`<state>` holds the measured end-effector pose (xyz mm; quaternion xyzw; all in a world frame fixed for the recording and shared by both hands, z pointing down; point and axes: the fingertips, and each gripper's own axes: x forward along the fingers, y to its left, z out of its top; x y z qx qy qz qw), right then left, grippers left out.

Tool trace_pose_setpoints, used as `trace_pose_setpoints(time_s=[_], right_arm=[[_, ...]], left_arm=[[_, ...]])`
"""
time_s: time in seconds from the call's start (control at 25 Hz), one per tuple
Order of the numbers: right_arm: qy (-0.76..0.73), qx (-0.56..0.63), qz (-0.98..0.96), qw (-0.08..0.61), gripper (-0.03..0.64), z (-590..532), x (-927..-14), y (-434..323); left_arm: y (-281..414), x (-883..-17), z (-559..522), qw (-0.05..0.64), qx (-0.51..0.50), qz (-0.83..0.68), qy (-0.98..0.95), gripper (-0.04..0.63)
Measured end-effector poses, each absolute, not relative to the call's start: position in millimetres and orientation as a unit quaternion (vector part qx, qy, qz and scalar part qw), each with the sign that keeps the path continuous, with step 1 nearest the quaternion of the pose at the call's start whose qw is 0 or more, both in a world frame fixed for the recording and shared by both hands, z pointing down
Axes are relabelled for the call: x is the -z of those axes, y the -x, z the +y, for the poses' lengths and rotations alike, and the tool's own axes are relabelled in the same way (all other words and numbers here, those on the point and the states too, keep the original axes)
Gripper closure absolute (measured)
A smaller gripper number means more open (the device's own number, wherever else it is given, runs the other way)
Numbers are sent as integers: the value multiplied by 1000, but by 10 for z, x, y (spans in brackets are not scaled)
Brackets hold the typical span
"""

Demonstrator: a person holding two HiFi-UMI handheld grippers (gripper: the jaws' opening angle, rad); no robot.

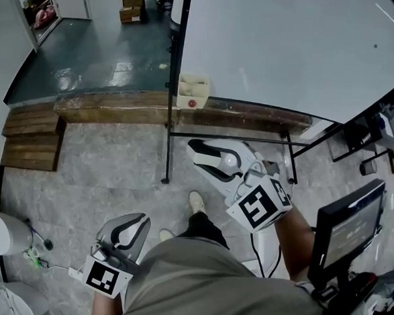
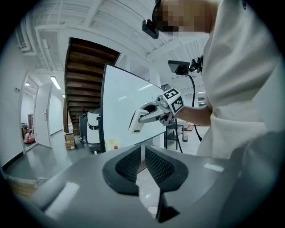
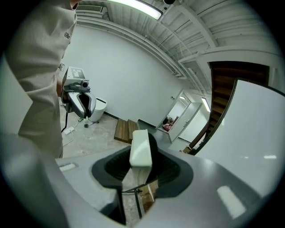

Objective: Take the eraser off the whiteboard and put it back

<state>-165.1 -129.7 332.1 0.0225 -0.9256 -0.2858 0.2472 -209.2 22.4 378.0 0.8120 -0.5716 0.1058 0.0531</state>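
Right tongs (image 1: 198, 153): I'm seeing them clamping the white rectangular block eraser (image 3: 141, 149). The block is sticking out past the tips, long axis along the jaws.
Left tongs (image 2: 143, 153): jaws sitting almost together with nothing between them, hanging well back from the board by my operator's waist.
Key relation: the large white whiteboard on a black frame (image 1: 278, 51) is lying ahead of the right tongs, near but apart. The right hand is the nearer one.
Hidden: I'm not making out the eraser in the head view, and I can't tell which face is the felt.
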Motion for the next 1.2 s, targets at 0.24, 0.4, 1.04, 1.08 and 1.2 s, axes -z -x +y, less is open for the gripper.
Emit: trace_pose_setpoints(time_s=[0.24,0.4,1.04,1.08,1.2], right_arm=[[-24,290,-924,248,465,-1242,-3262,1637],[-25,290,-924,248,465,-1362,-3261,1625],[-19,292,-925,241,465,-1869,-3247,1676],[-18,293,-926,239,465,-1937,-3236,1681],[-15,293,-926,238,465,-2148,-3226,1693]], left_arm=[[2099,-3768,231,48,-109,-569,-814,557],[2111,-3784,129,47,-108,-574,-810,558],[2182,-3702,-337,42,-102,-590,-800,557],[2182,-3690,-407,41,-101,-591,-799,557],[2183,-3665,-615,41,-99,-593,-798,557]])
